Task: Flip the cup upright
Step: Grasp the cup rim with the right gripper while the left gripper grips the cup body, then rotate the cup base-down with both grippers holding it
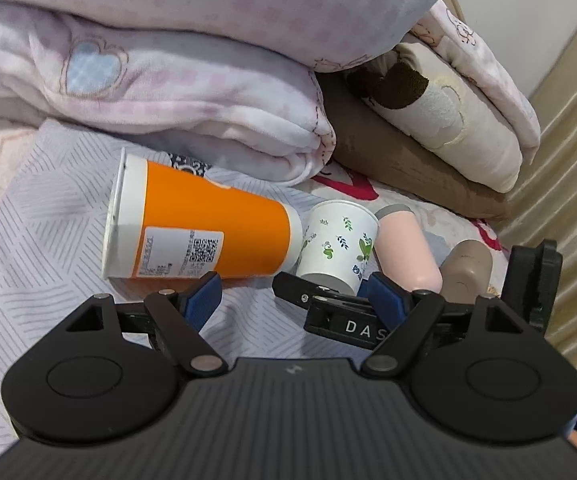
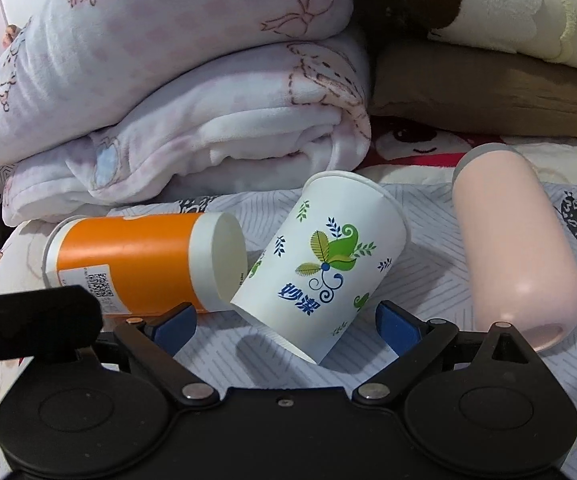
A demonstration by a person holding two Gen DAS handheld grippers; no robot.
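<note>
Cups visible: two. The white paper cup (image 2: 320, 268), printed with green and blue leaves, is tilted on the grey striped bed sheet (image 2: 428, 264), with its rim up and away from the right wrist camera and its base low and near. The orange paper cup (image 2: 144, 260) lies on its side just beside it, to its left in the right wrist view; the orange cup's white base end points toward the white cup, and the two appear to touch or nearly touch. A white label with a QR code is on the orange cup's wall.

Bottles visible: two. One pink bottle (image 2: 516, 256) with a grey end lies on its side on the sheet, to the right of the white cup and apart from it. One beige bottle (image 1: 468, 272) lies beyond the pink one in the left wrist view.

Grippers: two. The right gripper (image 2: 286, 322) has its jaws apart, with the lower part of the white cup between the blue pads (image 2: 178, 326); contact between pads and cup cannot be confirmed. The left gripper (image 1: 294, 292) also has its jaws apart and holds nothing; it sits near the orange cup's label side.

Bedding at the back: one folded pink-and-white blanket (image 2: 192, 92), one brown pillow (image 2: 488, 96) and one cream pillow (image 2: 520, 12) stacked on the brown one
</note>
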